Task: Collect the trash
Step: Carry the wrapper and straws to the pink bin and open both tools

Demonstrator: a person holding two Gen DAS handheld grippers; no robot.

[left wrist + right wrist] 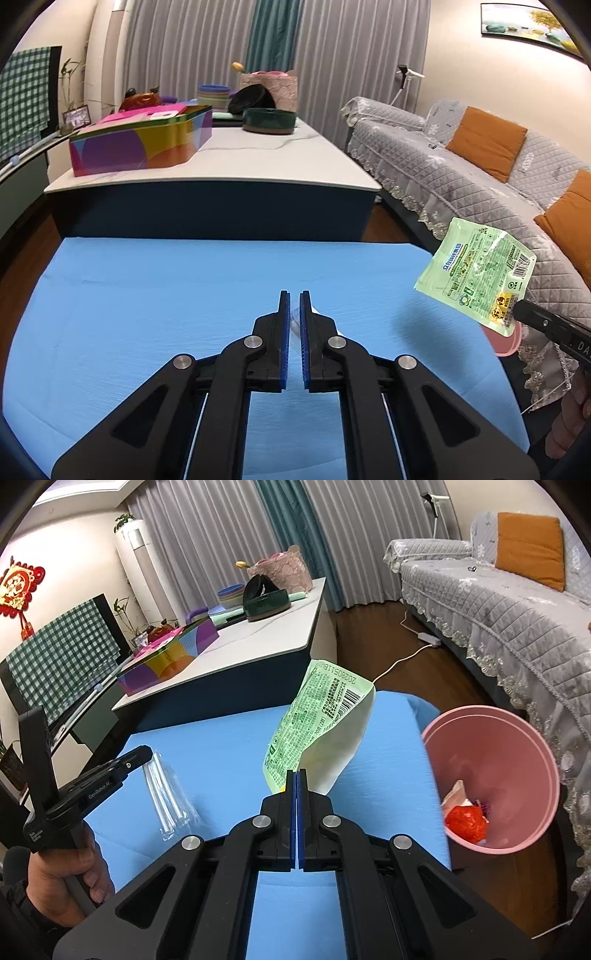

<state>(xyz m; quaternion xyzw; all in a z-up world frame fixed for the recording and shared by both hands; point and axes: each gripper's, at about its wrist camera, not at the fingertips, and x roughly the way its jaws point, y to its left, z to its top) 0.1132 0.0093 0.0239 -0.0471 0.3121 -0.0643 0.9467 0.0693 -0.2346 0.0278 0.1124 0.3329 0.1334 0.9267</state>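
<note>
My right gripper (297,773) is shut on a green printed wrapper (325,723) and holds it up above the blue table (221,746); the wrapper also shows in the left wrist view (476,273). My left gripper (294,295) is shut on a clear plastic wrapper (295,325), which hangs over the table in the right wrist view (168,794). A pink trash bin (517,738) stands right of the table with red and pink trash inside.
A white-topped table (258,158) beyond holds a colourful tin box (144,144), bowls and a pink bag. A grey quilted sofa (461,177) with orange cushions runs along the right. A white cable lies on the wooden floor (399,661).
</note>
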